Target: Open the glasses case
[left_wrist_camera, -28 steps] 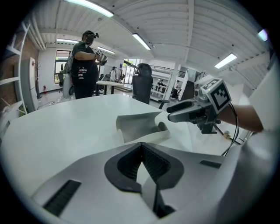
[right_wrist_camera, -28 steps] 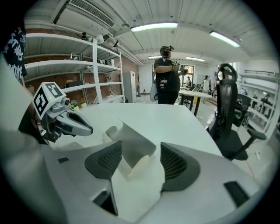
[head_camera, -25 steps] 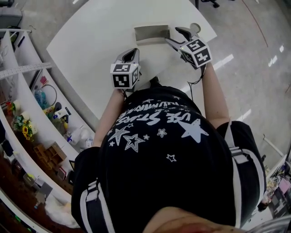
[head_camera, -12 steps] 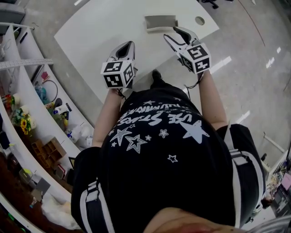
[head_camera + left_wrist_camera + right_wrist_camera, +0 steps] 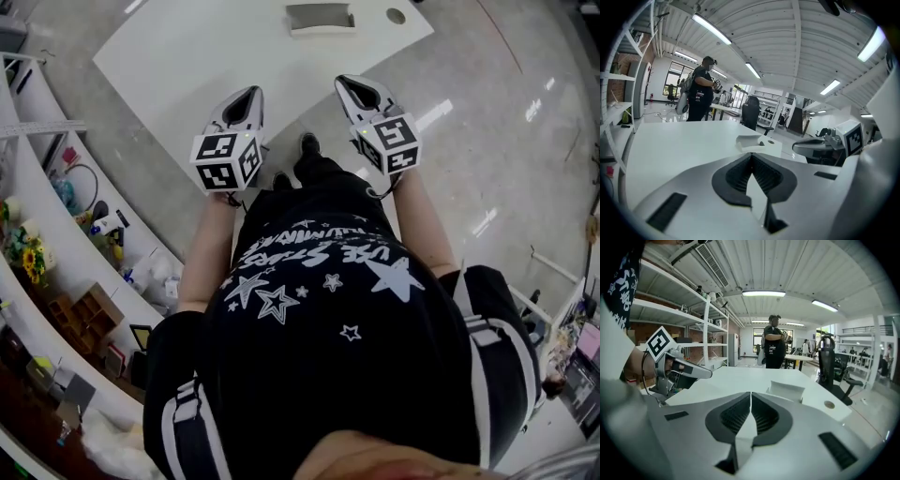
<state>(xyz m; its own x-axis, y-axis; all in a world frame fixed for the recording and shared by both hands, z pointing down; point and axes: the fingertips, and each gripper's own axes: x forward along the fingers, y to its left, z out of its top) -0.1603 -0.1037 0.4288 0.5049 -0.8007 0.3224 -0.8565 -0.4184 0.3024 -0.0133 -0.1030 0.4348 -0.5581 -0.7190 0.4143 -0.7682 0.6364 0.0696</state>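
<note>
The glasses case [image 5: 321, 17] lies on the white table [image 5: 187, 66] with its lid raised; it also shows as a pale open shell in the left gripper view [image 5: 752, 142] and the right gripper view [image 5: 786, 391]. Both grippers hang well short of it, near the table's near edge. My left gripper [image 5: 251, 94] has its ribbed pads [image 5: 740, 171] meeting at the tips, with nothing between them. My right gripper [image 5: 352, 84] is likewise shut and empty, its pads [image 5: 764, 414] closed together. Each gripper appears beside the other: the right gripper [image 5: 806, 146], the left gripper [image 5: 705, 373].
A round cable hole [image 5: 396, 16] sits in the table right of the case. Shelving with small items [image 5: 56, 216] runs along the left. A person [image 5: 774, 341] stands at another desk far behind, near an office chair [image 5: 829, 362]. Shiny floor [image 5: 487, 131] lies to the right.
Both grippers have drawn back from the case toward the person's body. The right gripper's jaws, open beside the case earlier, have closed on nothing. The case stays open on the table.
</note>
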